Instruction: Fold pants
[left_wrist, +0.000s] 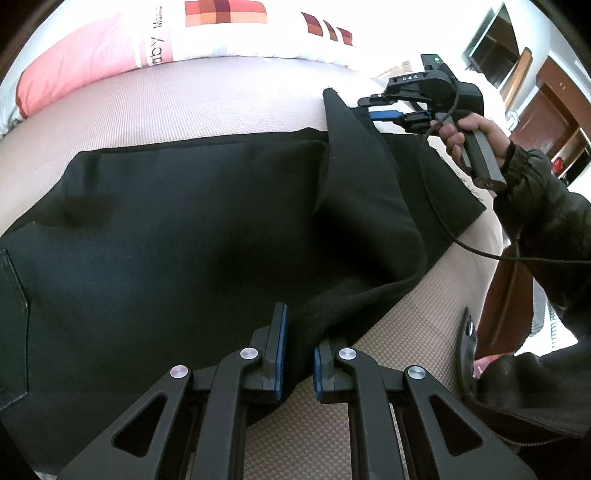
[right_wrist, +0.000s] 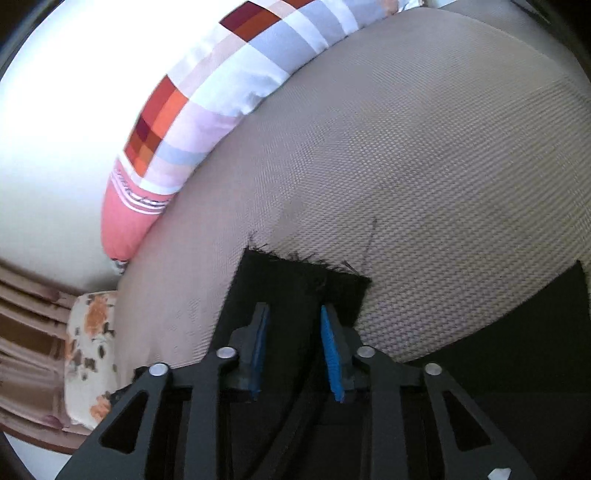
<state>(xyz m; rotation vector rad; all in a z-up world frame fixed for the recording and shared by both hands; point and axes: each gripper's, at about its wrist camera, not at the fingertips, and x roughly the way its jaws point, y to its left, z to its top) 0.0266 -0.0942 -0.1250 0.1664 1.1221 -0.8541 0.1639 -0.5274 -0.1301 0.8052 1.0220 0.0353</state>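
Black pants lie spread across a beige woven mat. One leg end is lifted and folded over toward the right. My left gripper is closed on the near edge of that leg; black cloth runs between its blue pads. My right gripper, held by a hand, holds the far corner of the leg up. In the right wrist view the frayed hem lies between the right gripper's blue pads, which stand a little apart with cloth between them.
A pink and checkered pillow lies along the far edge of the mat, also in the right wrist view. A floral cushion sits at lower left. A black cable hangs from the right gripper. Wooden furniture stands at the right.
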